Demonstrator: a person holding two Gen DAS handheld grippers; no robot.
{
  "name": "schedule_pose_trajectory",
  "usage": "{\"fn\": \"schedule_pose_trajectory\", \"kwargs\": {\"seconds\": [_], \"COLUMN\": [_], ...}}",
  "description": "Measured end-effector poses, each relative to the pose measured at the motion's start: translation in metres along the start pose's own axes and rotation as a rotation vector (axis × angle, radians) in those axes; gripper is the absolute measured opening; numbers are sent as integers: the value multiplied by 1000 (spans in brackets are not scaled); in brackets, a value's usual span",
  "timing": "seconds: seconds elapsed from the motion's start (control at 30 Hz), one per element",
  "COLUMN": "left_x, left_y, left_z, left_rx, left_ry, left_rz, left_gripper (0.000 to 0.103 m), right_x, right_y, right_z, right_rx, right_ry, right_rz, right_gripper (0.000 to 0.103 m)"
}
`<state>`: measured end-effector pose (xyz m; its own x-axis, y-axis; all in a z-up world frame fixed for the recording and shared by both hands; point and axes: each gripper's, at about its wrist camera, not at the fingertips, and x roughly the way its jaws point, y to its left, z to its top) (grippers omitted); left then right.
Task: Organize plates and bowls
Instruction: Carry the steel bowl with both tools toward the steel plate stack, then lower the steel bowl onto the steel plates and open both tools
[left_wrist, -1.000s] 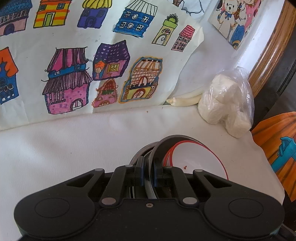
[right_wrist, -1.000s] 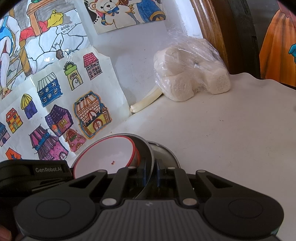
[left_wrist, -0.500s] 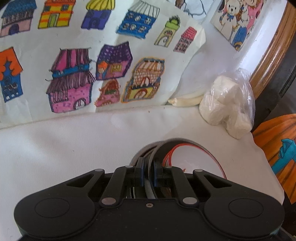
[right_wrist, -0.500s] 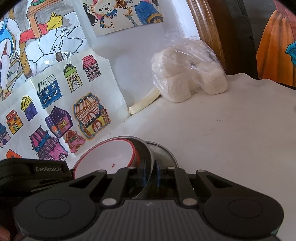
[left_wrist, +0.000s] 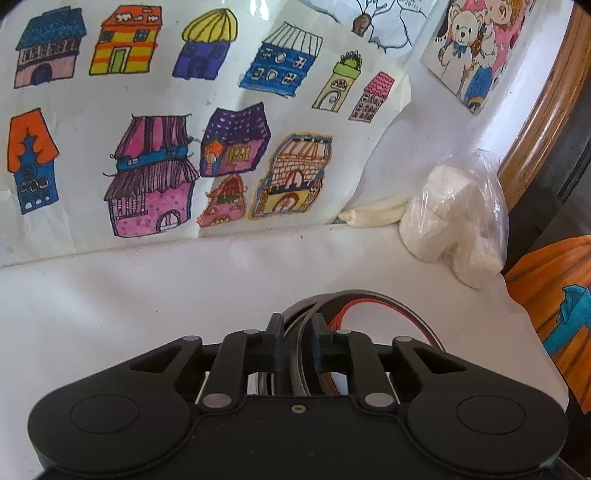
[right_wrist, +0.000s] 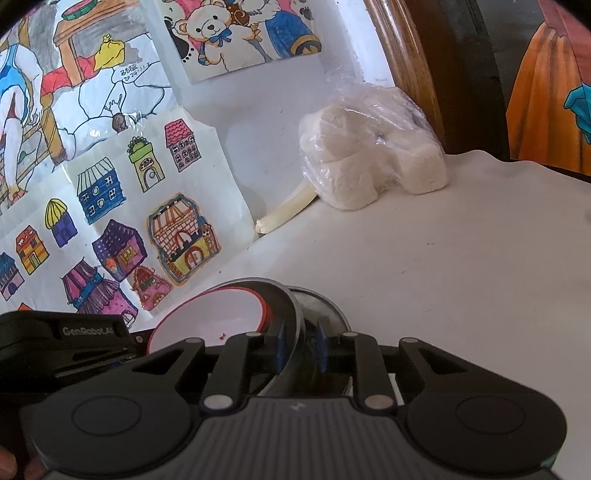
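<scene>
A stack of dishes sits low between both grippers on the white table: a metal bowl (right_wrist: 291, 306) holding a red-rimmed white bowl (right_wrist: 214, 314), on a metal plate (right_wrist: 328, 306). My right gripper (right_wrist: 299, 345) is shut on the metal bowl's right rim. My left gripper (left_wrist: 298, 345) is shut on the metal bowl's (left_wrist: 399, 302) left rim, with the red rim (left_wrist: 373, 304) visible inside. The left gripper's body (right_wrist: 66, 350) shows at the left of the right wrist view.
A plastic bag of white blocks (left_wrist: 454, 218) (right_wrist: 373, 162) lies at the back right by a wooden frame (left_wrist: 543, 107). A white stick (left_wrist: 373, 216) (right_wrist: 284, 214) lies beside it. Children's drawings (left_wrist: 155, 129) cover the back wall. The table edge (left_wrist: 546, 354) is at right.
Both grippers and the held stack have drawn back slightly from the wall; less of the bowls shows above the fingers. Grips are unchanged.
</scene>
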<state>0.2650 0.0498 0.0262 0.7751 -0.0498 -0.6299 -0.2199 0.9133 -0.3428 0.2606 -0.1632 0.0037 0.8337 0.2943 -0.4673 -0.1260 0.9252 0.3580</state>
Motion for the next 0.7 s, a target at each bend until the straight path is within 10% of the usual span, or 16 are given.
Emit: {"fn": "schedule_pose_trajectory", "kwargs": {"seconds": [0.43, 0.7], "left_x": [-4, -14], "left_y": [3, 5], "left_z": [1, 0], "left_rx": [-19, -24], "left_ry": [-15, -65], "left_rz": [12, 46], "left_gripper": [34, 72], "right_x": [-4, -11], "right_y": [-5, -12], "right_z": [0, 0], "right_rx": [23, 46], "right_ry": [-21, -40], "right_rz": [-22, -28], "right_gripper": [49, 68]}}
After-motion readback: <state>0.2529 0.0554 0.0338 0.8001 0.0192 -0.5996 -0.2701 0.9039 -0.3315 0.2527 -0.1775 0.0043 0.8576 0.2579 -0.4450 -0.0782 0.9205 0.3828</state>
